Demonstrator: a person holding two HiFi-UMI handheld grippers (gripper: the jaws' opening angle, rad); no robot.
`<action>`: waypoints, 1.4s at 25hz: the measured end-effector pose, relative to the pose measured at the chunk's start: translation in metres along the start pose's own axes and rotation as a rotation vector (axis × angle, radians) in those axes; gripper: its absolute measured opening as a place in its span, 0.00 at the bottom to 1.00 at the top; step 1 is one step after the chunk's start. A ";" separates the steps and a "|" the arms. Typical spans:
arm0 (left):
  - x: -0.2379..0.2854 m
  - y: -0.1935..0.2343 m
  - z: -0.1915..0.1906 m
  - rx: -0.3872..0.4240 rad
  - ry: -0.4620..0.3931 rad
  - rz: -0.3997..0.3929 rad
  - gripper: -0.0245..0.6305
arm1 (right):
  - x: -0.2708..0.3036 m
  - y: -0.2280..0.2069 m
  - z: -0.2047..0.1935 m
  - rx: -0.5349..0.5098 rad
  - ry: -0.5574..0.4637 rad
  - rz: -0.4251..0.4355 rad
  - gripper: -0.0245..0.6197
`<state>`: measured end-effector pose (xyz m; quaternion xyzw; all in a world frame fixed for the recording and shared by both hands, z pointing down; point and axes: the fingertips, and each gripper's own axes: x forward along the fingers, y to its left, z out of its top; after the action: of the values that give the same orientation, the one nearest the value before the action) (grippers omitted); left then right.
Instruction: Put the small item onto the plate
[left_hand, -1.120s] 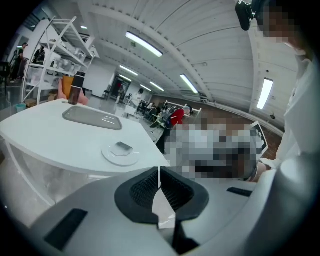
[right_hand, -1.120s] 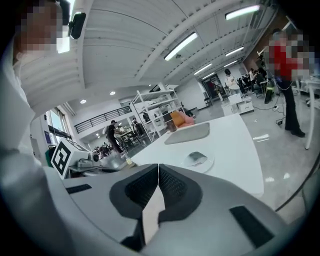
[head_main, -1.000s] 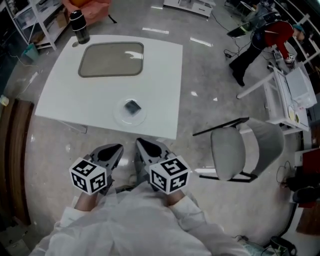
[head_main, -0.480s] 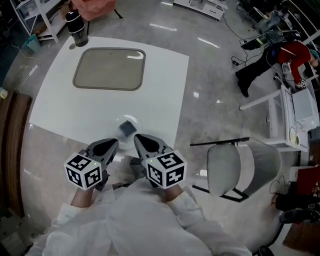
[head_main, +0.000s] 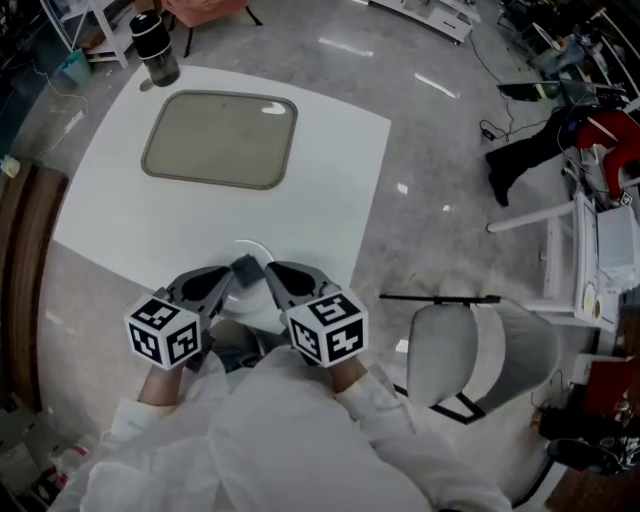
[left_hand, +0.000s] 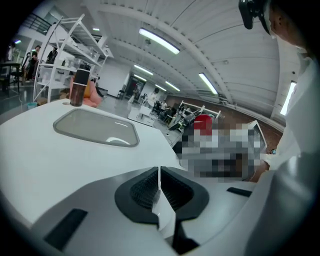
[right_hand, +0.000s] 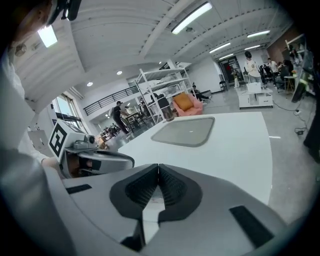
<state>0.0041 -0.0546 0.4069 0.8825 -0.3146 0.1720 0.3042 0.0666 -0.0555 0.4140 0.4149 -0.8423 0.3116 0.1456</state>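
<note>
At the near edge of the white square table, the left gripper and right gripper are hovering, jaws pressed together and empty, flanking the small dark square item lying on the clear round plate.

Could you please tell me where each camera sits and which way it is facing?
Head view: on the person's head, looking steeply down at the white table; shows white sleeves, left gripper and right gripper.
Left gripper view: on the left gripper, looking along its shut jaws across the table toward the tray and tumbler; the person's sleeve at right.
Right gripper view: on the right gripper, facing likewise over shut jaws; left gripper at its left.
Shared: all three show the tray.
</note>
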 end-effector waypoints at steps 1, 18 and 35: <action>0.002 0.002 0.000 -0.008 -0.002 0.003 0.07 | 0.000 -0.001 -0.001 0.001 0.006 0.006 0.06; -0.011 0.035 -0.007 -0.042 0.050 -0.017 0.07 | 0.010 -0.007 -0.004 0.084 0.006 -0.072 0.06; -0.017 0.057 -0.037 -0.163 0.139 -0.050 0.07 | 0.011 -0.010 -0.042 0.210 0.064 -0.147 0.06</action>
<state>-0.0501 -0.0585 0.4510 0.8485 -0.2835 0.1989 0.4001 0.0674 -0.0393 0.4558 0.4782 -0.7674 0.3995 0.1509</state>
